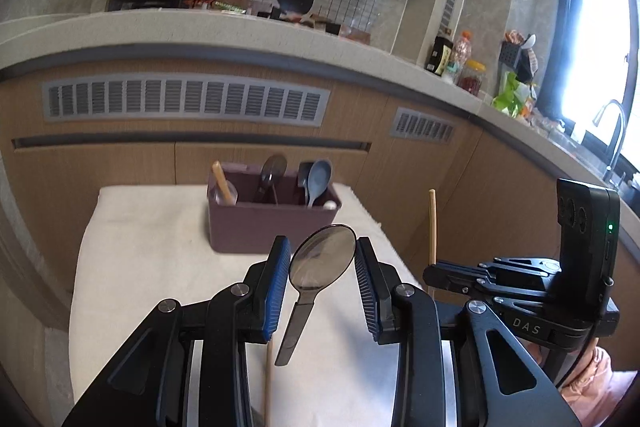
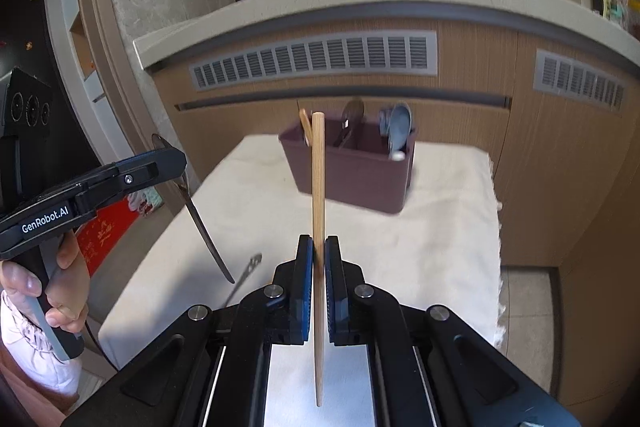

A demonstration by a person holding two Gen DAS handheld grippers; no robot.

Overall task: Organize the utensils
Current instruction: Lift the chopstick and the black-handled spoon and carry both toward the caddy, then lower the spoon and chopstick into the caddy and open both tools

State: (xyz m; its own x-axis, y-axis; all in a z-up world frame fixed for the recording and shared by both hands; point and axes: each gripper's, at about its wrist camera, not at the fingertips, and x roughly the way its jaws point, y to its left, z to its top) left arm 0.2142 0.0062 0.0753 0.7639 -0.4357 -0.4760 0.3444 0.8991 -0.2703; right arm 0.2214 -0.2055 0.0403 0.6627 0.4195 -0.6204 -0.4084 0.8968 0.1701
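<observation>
Maroon caddy [image 1: 272, 223] holding chopstick, spoons, left tool [image 1: 322, 277] pinching metal spoon [image 1: 322, 261], right tool [image 2: 319, 275] clamping chopstick [image 2: 318, 187]

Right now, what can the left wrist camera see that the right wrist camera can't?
Only the left wrist view shows the window, the tap and the metal spoon's bowl between the left tool's pads. Only the right wrist view shows the person's hand gripping that tool. Both show the purple utensil box and the chopstick clamped in the right tool.
</observation>
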